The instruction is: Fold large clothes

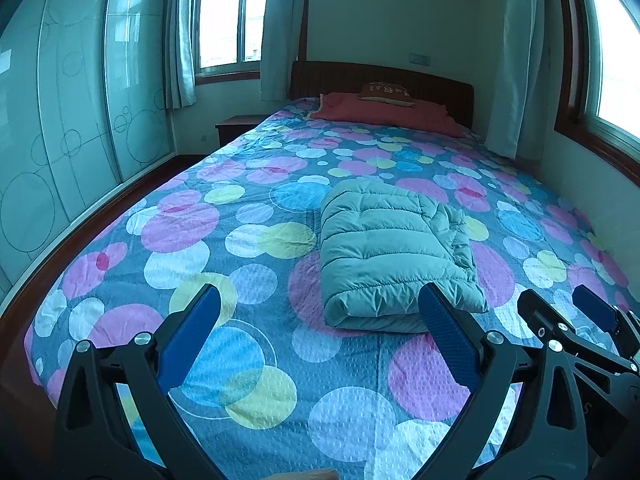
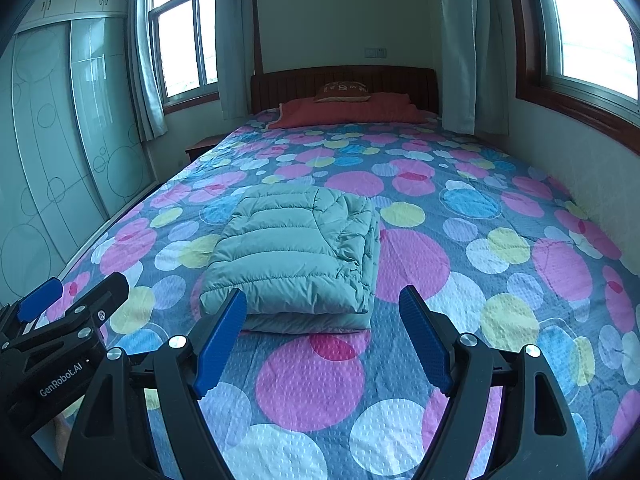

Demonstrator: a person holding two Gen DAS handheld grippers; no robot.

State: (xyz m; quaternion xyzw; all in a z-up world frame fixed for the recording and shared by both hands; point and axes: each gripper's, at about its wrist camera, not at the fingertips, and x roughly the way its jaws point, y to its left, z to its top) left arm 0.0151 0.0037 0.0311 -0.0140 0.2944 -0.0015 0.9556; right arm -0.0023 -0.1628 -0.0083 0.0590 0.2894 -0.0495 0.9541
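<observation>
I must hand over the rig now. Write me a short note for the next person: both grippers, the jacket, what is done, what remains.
Left gripper: open, empty, above the bedspread.
Right gripper: open, empty, beside the left one.
Pale green quilted puffer jacket: folded into a compact rectangular bundle, lying on the circle-patterned bedspread, just ahead of both grippers, touched by neither.
Done: the jacket looks fully folded.
Left: probably nothing, perhaps tidy the rumpled right edge. No other clothes to fold are visible.

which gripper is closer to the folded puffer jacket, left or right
Right, narrowly. The right gripper lines up with the jacket's near edge, open and not touching. The left gripper sits off toward the jacket's left side, also open over the bedspread.
</observation>
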